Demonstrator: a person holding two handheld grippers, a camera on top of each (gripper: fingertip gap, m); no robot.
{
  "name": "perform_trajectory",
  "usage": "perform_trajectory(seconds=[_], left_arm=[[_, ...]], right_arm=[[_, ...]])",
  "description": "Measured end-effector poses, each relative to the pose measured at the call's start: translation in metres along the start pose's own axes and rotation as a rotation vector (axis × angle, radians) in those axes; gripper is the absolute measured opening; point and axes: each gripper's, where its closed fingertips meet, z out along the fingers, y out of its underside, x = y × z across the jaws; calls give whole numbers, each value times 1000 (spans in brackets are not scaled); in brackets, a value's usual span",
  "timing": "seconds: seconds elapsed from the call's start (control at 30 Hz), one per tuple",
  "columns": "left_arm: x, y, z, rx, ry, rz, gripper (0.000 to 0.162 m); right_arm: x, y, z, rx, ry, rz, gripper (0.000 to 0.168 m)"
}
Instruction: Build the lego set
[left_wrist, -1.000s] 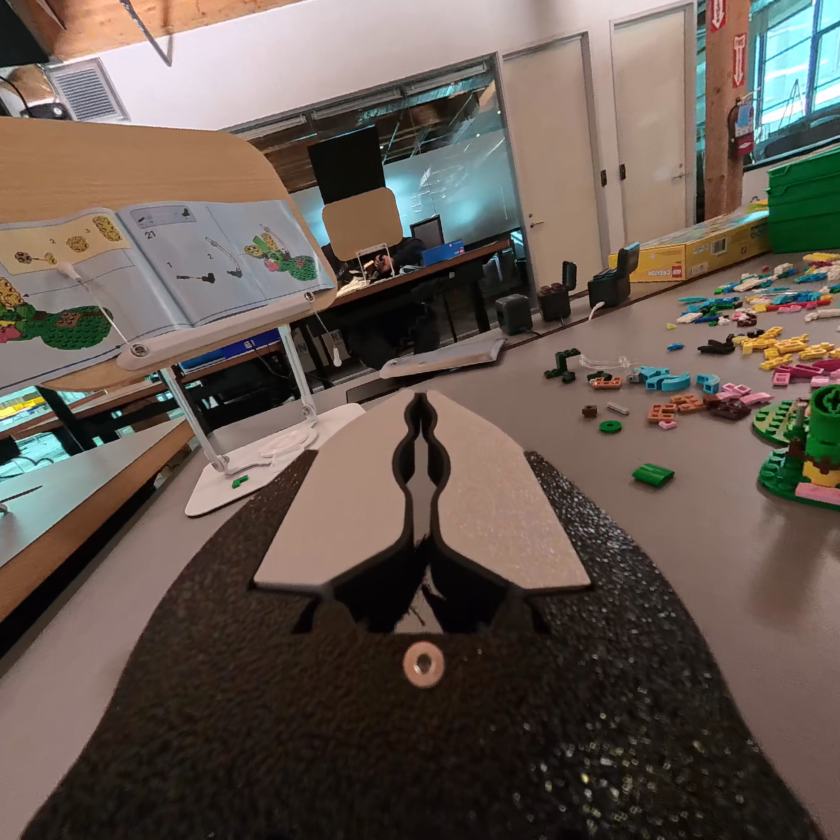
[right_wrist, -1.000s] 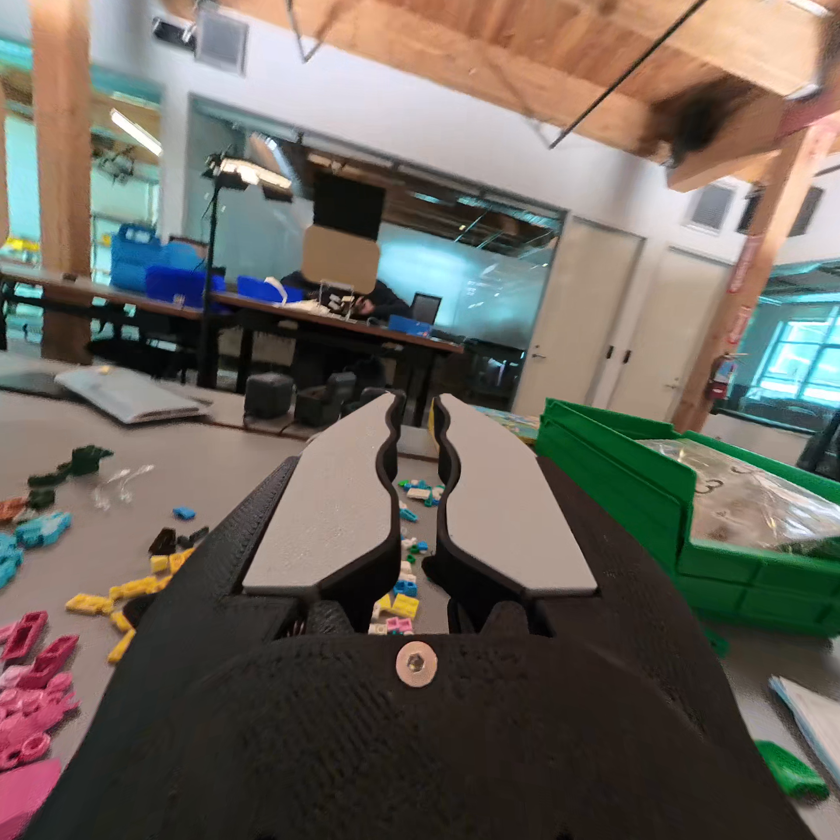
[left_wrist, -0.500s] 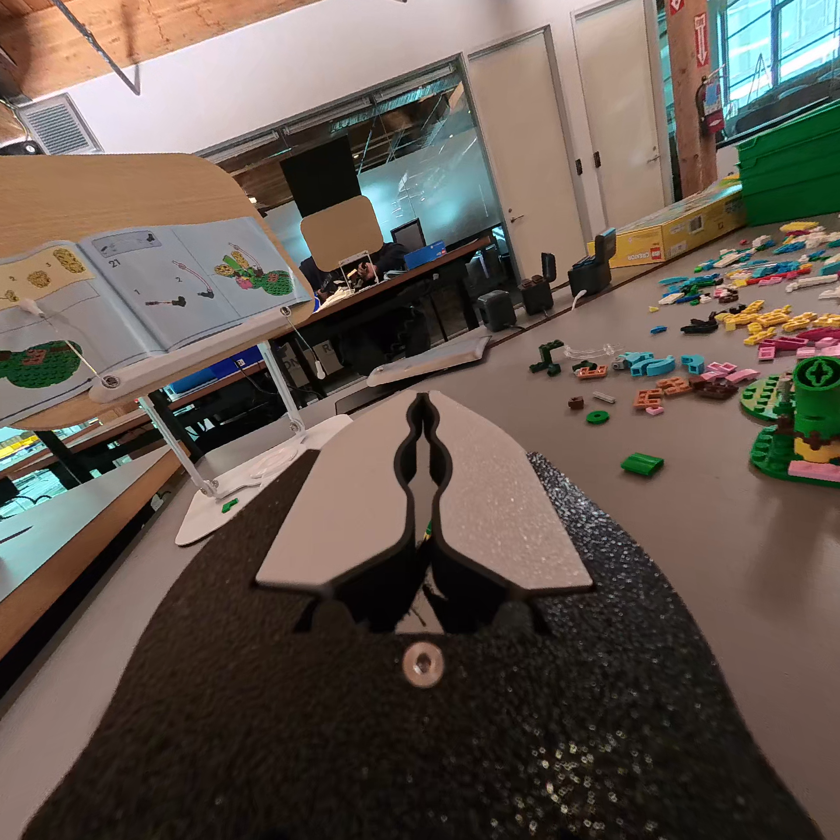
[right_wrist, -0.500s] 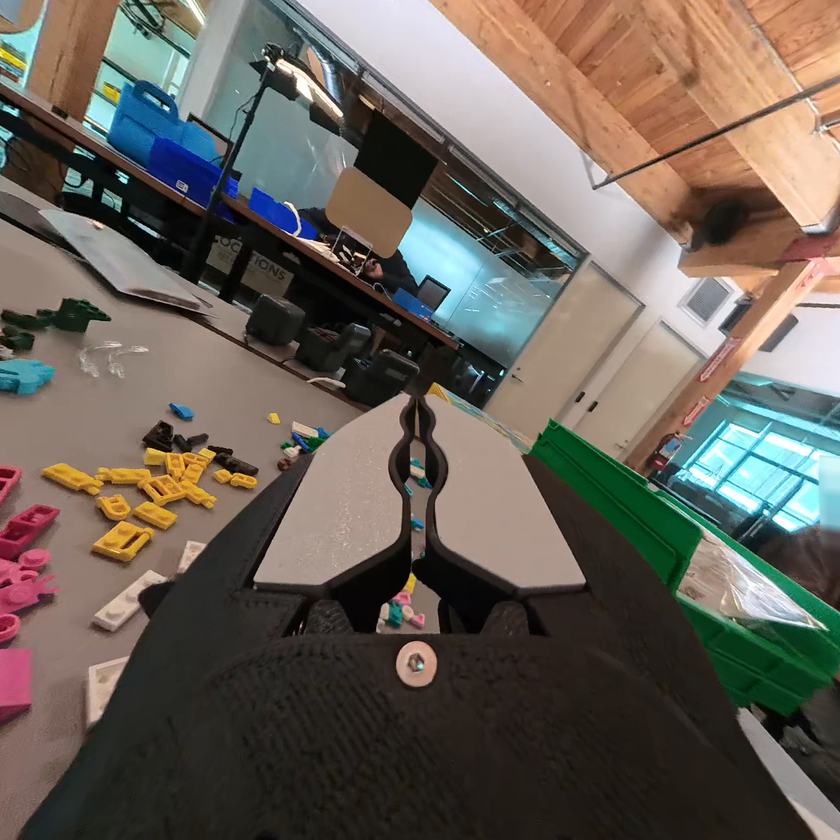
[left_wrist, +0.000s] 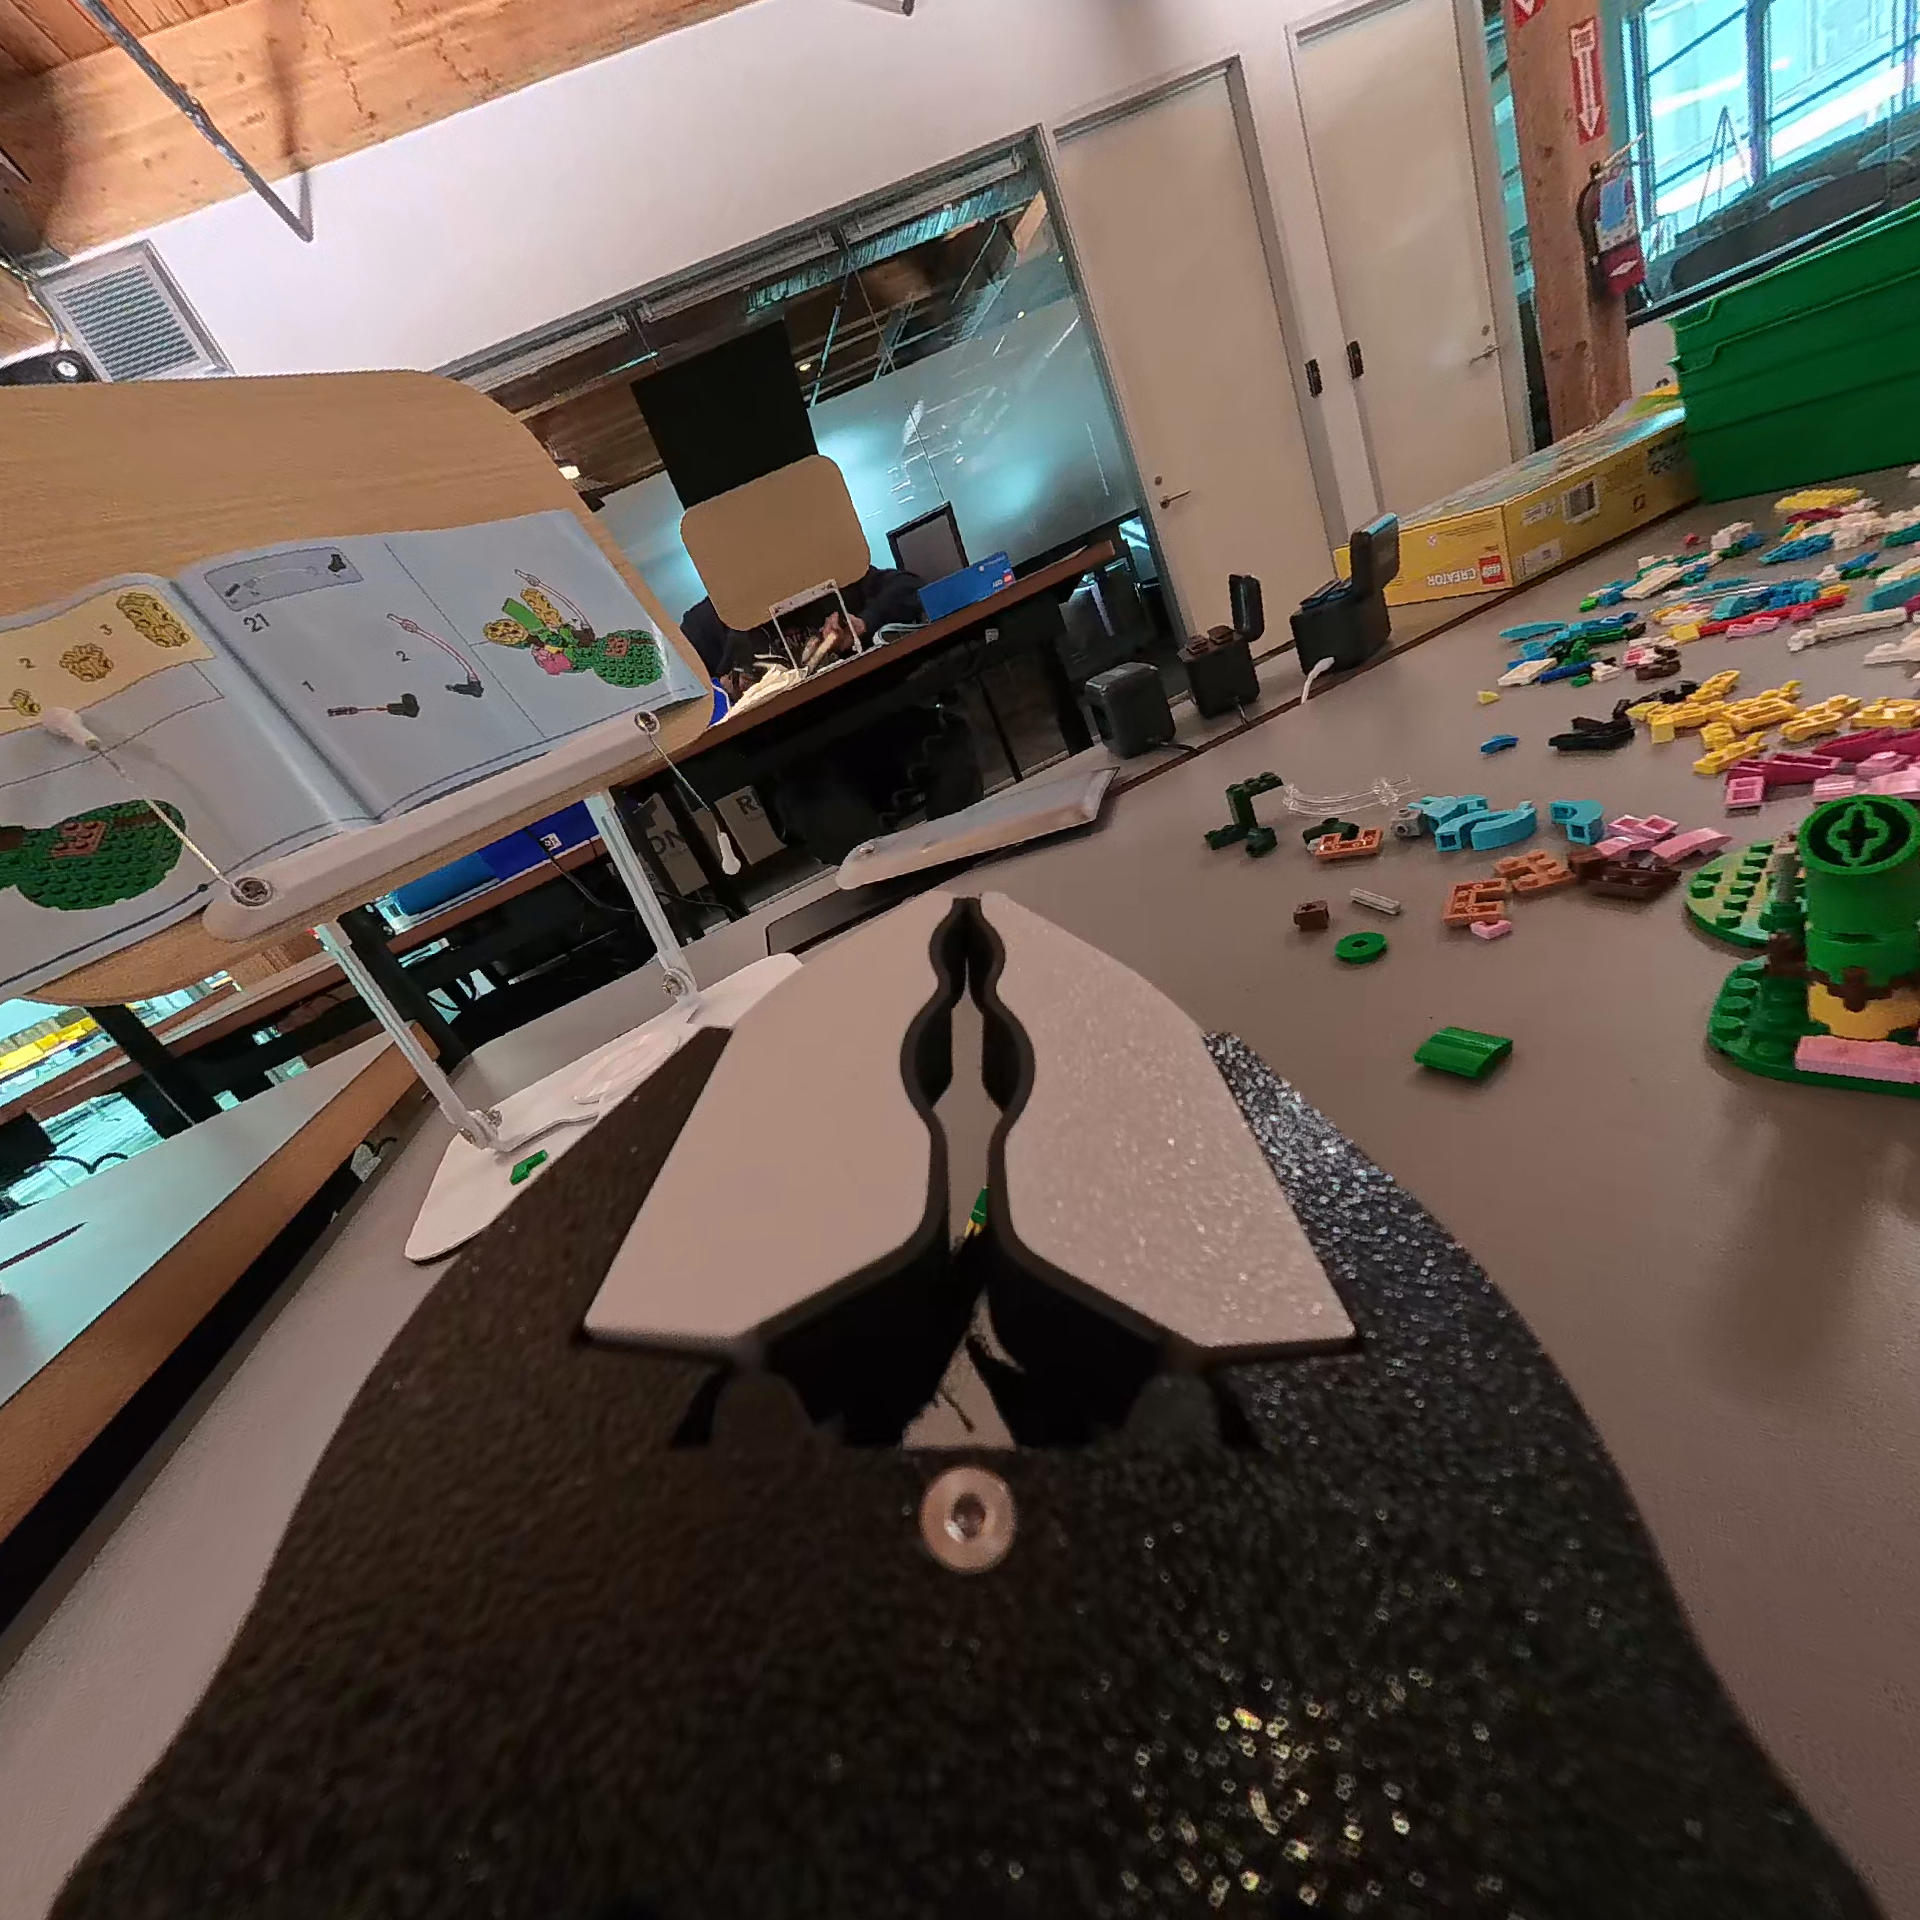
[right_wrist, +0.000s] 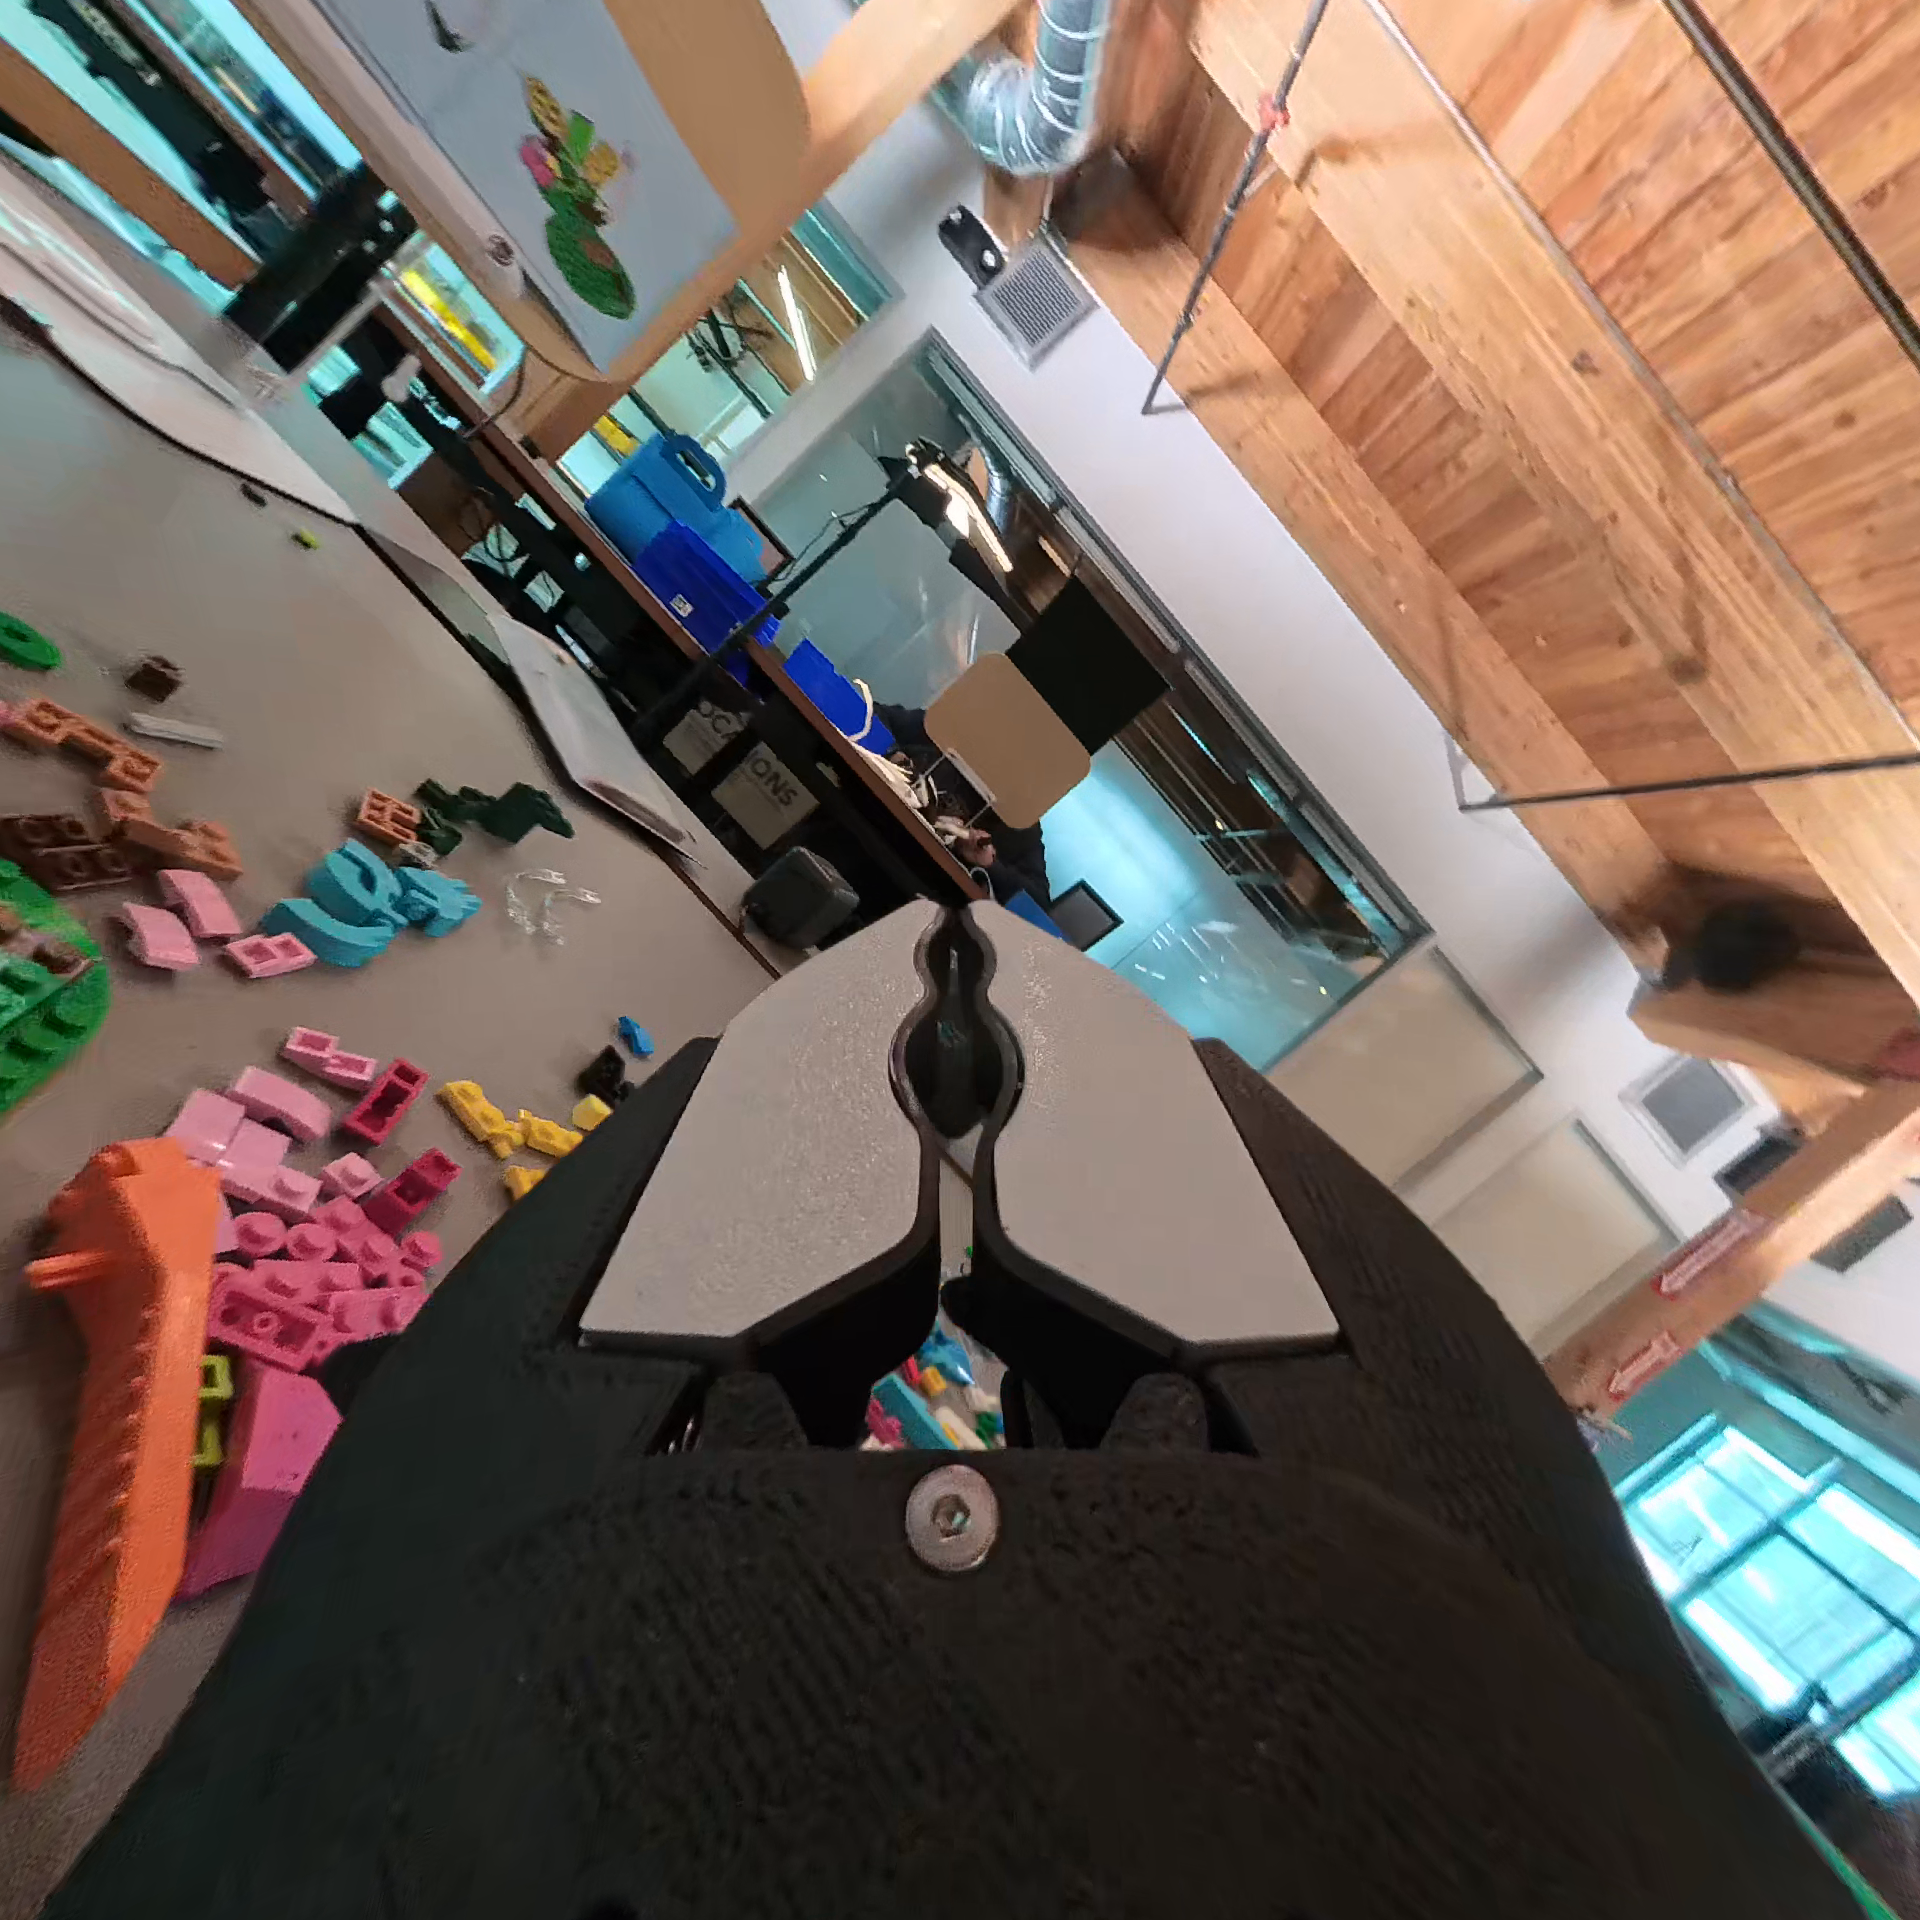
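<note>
Loose pink, yellow, blue and brown lego pieces (left_wrist: 1756, 727) litter the grey table (left_wrist: 1558, 1299), with an open instruction booklet (left_wrist: 343, 707) on a white stand at left. The partly built green lego model (left_wrist: 1839, 956) stands upright at the table's right, its cylinder pointing up. The left gripper (left_wrist: 968, 920) is closed with something small and green glimpsed deep between its jaws, and the right gripper (right_wrist: 956, 920), rolled sideways, is pinched on a small dark piece (right_wrist: 951, 1049)

Bright daylight, wide-angle distortion, blurred ceiling

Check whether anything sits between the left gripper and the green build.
Nothing tall. Between the left gripper and the green build the table holds only a loose green curved piece and, farther back, a flat green ring, both low. A lifted approach should likely clear them.
</note>
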Motion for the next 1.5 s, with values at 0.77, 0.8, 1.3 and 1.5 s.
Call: perform_trajectory(seconds=[0.77,0.8,1.3,1.5], left_arm=[[4,1,1,-7,14,30,0],[4,1,1,-6,13,28,0],[7,1,2,-7,31,44,0],[7,1,2,-8,29,45,0]], right_arm=[[36,29,2,-86,97,318,0],[37,31,2,-91,101,330,0],[35,33,4,-102,91,339,0],[14,17,5,-60,20,185,0]])
